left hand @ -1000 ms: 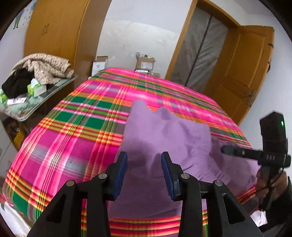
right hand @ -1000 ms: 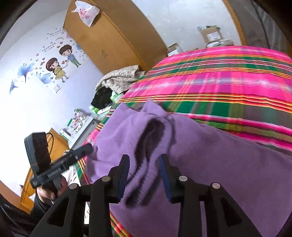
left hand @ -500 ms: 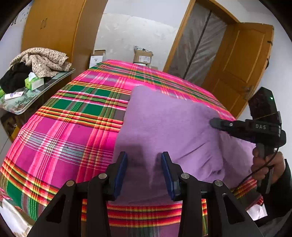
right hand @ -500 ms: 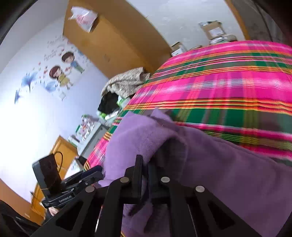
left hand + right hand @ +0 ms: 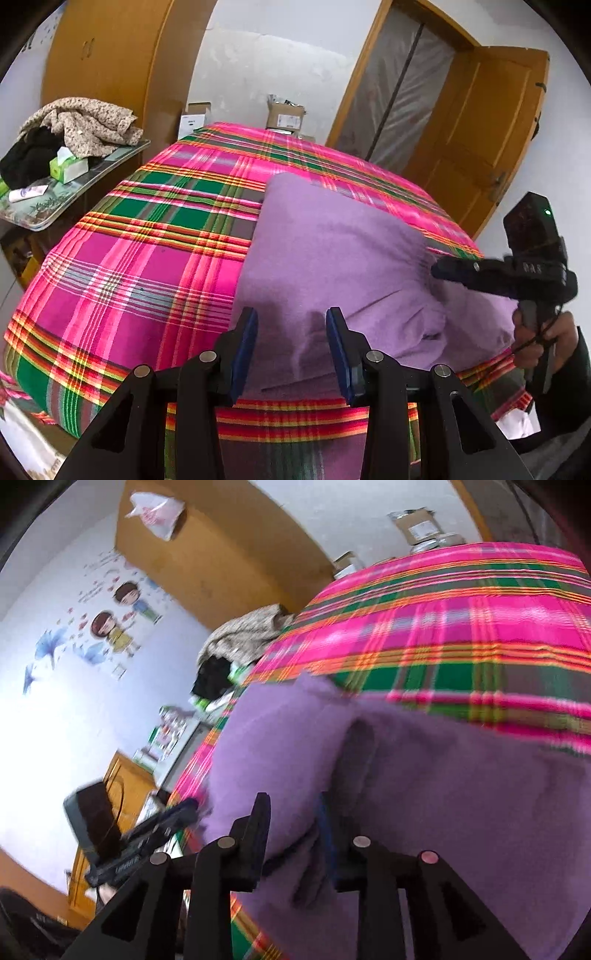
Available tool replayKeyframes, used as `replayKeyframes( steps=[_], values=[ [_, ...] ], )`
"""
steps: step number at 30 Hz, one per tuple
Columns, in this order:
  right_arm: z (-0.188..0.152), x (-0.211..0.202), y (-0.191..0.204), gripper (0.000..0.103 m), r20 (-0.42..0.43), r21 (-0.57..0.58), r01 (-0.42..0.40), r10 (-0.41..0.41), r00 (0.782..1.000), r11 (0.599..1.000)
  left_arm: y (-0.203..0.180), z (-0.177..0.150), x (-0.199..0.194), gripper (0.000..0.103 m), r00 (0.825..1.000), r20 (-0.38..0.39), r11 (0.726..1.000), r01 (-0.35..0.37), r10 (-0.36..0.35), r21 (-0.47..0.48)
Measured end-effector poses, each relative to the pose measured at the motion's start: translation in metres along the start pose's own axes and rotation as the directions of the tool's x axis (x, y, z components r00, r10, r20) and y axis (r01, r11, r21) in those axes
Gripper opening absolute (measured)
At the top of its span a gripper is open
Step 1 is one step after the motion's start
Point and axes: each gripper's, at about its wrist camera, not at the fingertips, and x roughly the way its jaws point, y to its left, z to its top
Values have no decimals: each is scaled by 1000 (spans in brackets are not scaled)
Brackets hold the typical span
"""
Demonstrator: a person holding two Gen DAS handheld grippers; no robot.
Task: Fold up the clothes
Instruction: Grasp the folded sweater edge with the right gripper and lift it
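A purple fleece garment (image 5: 332, 251) lies folded over on the pink and green plaid bed (image 5: 147, 258). My left gripper (image 5: 291, 343) hovers open over the garment's near edge, holding nothing. My right gripper (image 5: 437, 268), held in a hand (image 5: 554, 332), rests its tips on the garment's right side. In the right wrist view the right gripper (image 5: 293, 834) stands open, with a ridge of the purple garment (image 5: 443, 775) bulging between its fingers. The left gripper (image 5: 188, 806) shows blurred at the garment's left edge.
A side table (image 5: 55, 206) left of the bed carries a heap of clothes (image 5: 77, 125) and a tissue box (image 5: 68, 168). Cardboard boxes (image 5: 286, 116) sit beyond the bed's far end. A wooden door (image 5: 480, 140) stands open at the right.
The right gripper shut on a raised fold half a second ago and has now opened. The garment went from bunched up to lying flatter. The left gripper stayed open.
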Motion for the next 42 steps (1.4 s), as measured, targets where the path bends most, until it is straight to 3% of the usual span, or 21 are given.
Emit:
replayKeyframes(
  steps=[7,14,15,16,24,29,37,42],
  values=[
    [-23,6,10,28,-77,-3,-44,44,996,999,2,-4,0,40,1000,-10,1000,0,0,-3],
    [-24,17,12,29,-71,46,-38,41,997,998,1,-11,0,40,1000,-15,1000,3,-3,9],
    [-24,17,14,25,-68,41,-45,48,997,998,1,-12,0,40,1000,-16,1000,4,-4,11],
    [-25,18,17,7,-69,32,-60,62,996,998,1,-13,0,40,1000,-16,1000,4,-4,13],
    [-35,-9,25,6,-10,34,-113,113,994,993,1,-19,-4,40,1000,-17,999,16,-15,28],
    [-39,3,8,8,-70,77,-59,64,995,995,1,-17,-6,40,1000,-19,999,14,-13,32],
    [-8,-31,15,11,106,-23,35,-33,994,999,-10,24,-7,40,998,52,997,-22,18,74],
    [23,-17,24,19,128,-89,116,-105,986,989,-15,68,19,40,997,66,993,-55,49,101]
  ],
)
